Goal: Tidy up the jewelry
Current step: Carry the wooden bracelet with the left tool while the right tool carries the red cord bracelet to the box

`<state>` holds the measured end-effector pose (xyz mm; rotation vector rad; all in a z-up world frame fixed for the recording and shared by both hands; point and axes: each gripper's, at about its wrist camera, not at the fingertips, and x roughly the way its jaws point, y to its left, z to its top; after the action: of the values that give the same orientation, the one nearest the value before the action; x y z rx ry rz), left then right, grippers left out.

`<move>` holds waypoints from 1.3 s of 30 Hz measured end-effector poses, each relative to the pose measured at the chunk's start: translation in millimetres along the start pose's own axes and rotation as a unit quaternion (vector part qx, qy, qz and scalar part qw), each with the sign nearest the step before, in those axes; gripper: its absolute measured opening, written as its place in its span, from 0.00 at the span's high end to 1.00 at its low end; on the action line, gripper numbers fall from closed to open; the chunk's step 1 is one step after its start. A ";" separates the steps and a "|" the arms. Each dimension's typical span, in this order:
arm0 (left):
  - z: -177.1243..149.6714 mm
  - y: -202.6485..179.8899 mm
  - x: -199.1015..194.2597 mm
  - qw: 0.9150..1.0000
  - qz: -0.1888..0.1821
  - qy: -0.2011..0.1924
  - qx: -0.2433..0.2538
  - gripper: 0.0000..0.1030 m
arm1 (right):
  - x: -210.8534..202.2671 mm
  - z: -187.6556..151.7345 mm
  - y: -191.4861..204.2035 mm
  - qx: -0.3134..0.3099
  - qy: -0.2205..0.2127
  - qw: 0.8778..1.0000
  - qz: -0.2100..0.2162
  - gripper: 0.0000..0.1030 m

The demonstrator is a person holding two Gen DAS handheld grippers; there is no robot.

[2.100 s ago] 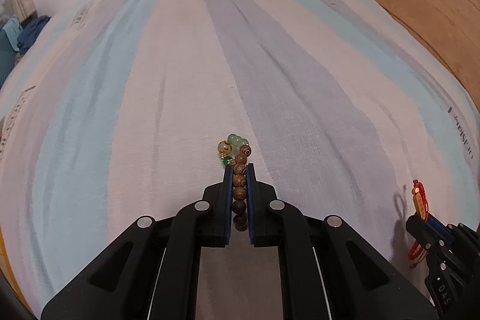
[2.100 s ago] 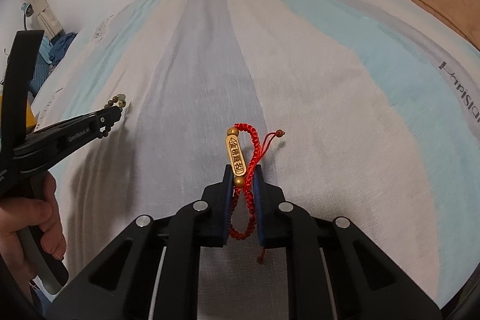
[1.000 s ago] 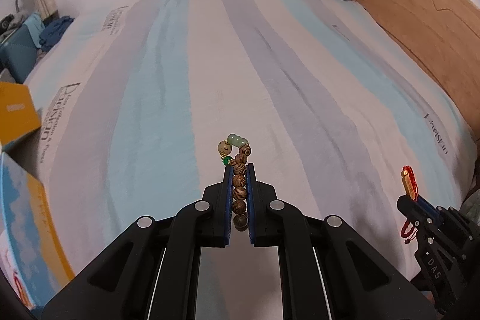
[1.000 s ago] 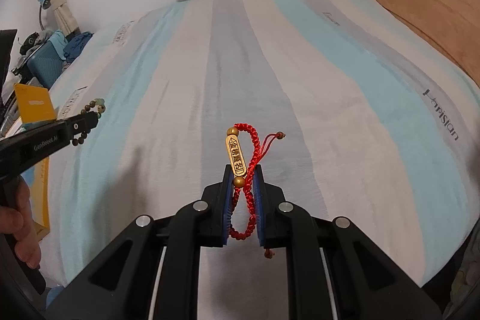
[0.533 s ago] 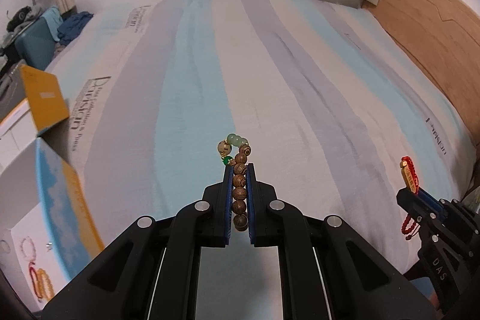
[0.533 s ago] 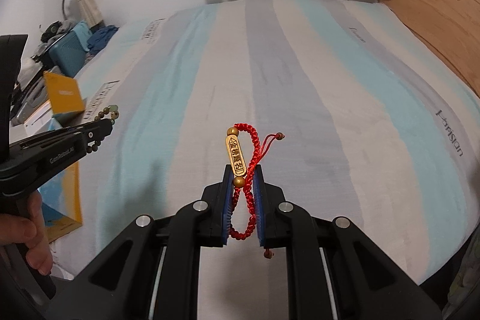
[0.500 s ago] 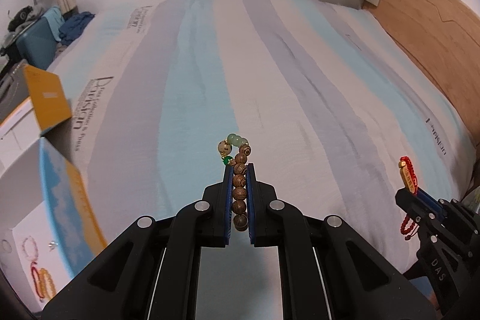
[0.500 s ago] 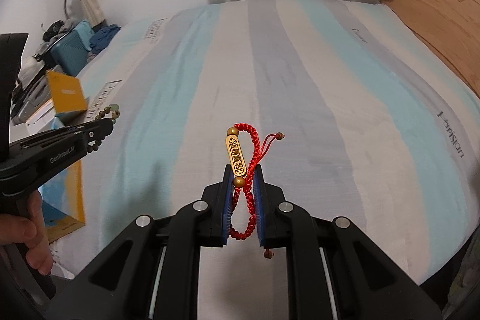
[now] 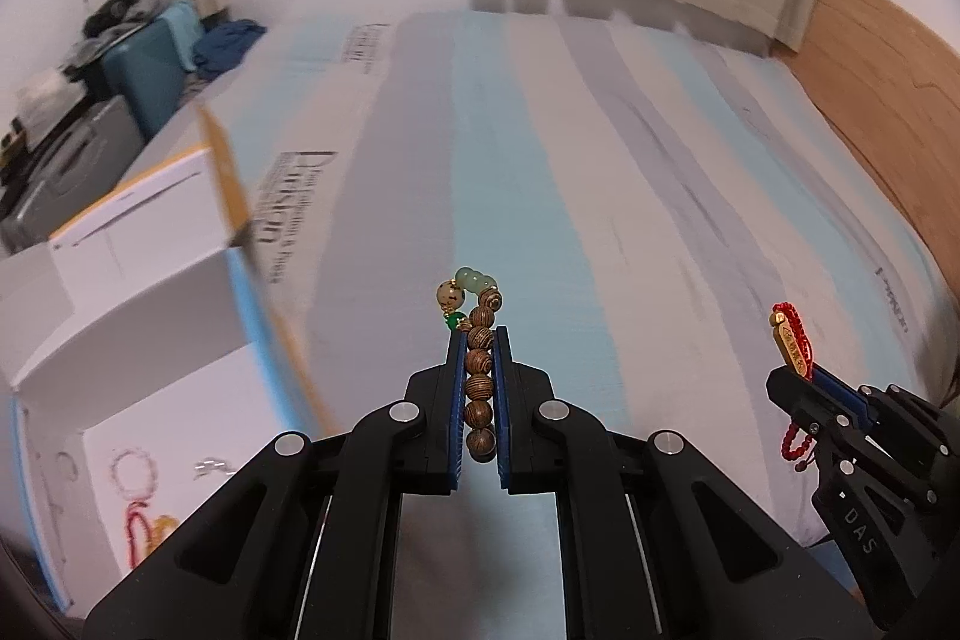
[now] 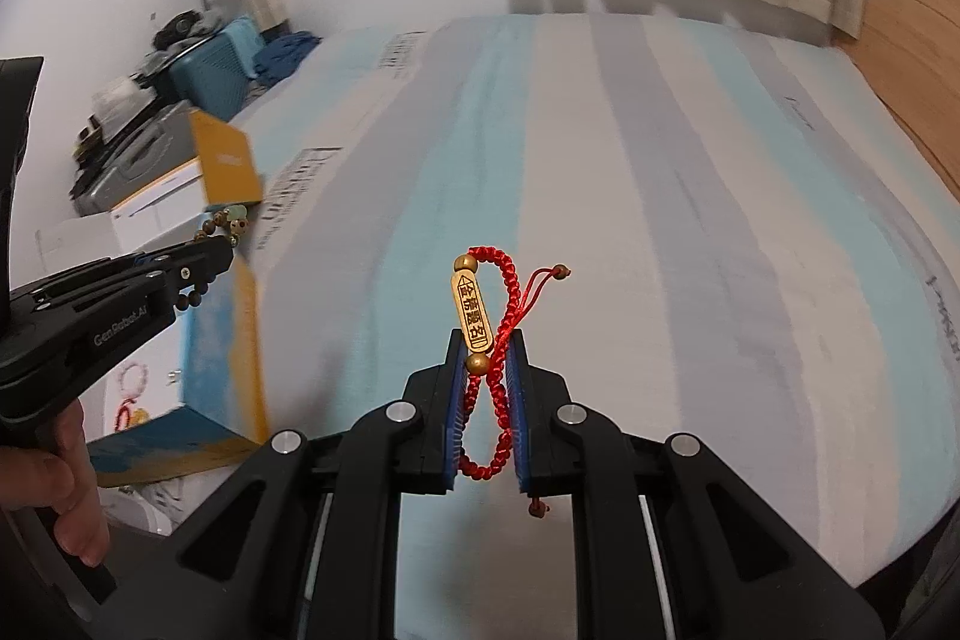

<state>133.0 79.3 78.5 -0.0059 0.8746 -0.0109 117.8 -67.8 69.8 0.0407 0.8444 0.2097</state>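
Left gripper (image 9: 478, 340) pinched the bead bracelet (image 9: 478, 364) at frame centre; right gripper (image 10: 485, 340) clamped the red cord bracelet (image 10: 489, 370). Both looked light: beads hard and likely slippery, best gripped across the strand; cord soft, floppy.

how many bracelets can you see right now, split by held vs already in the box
Held in the grippers: 2, the wooden bead bracelet in the left gripper and the red cord bracelet in the right gripper
In the open box: at least 2, blurred
Total: at least 4
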 end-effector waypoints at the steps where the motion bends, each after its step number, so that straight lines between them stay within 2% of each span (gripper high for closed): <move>1: -0.5 6.6 -2.7 1.000 0.004 -0.001 -0.003 0.93 | 0.0 0.0 7.2 -0.005 -0.001 1.000 0.004 0.88; 13: -20.5 118.4 -44.4 0.996 0.056 -0.010 -0.065 0.93 | -0.6 10.8 129.1 -0.075 -0.007 0.995 0.061 0.88; 23: -53.6 201.7 -60.0 0.990 0.089 0.002 -0.111 0.93 | 13.4 -2.8 221.4 -0.135 0.009 0.985 0.105 0.88; 27: -71.3 233.5 -54.5 0.986 0.100 0.020 -0.131 0.93 | 32.7 -9.6 253.2 -0.148 0.044 0.979 0.137 0.88; 31: -89.0 256.4 -43.1 0.982 0.102 0.045 -0.150 0.93 | 51.0 -17.2 277.9 -0.167 0.077 0.972 0.146 0.88; 39: -113.7 281.0 -13.7 0.978 0.091 0.096 -0.163 0.93 | 99.1 -24.8 307.4 -0.192 0.142 0.963 0.127 0.88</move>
<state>39.0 360.4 13.5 -0.2344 1.0586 0.3085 111.6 251.7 16.7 -0.2512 1.0706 0.6297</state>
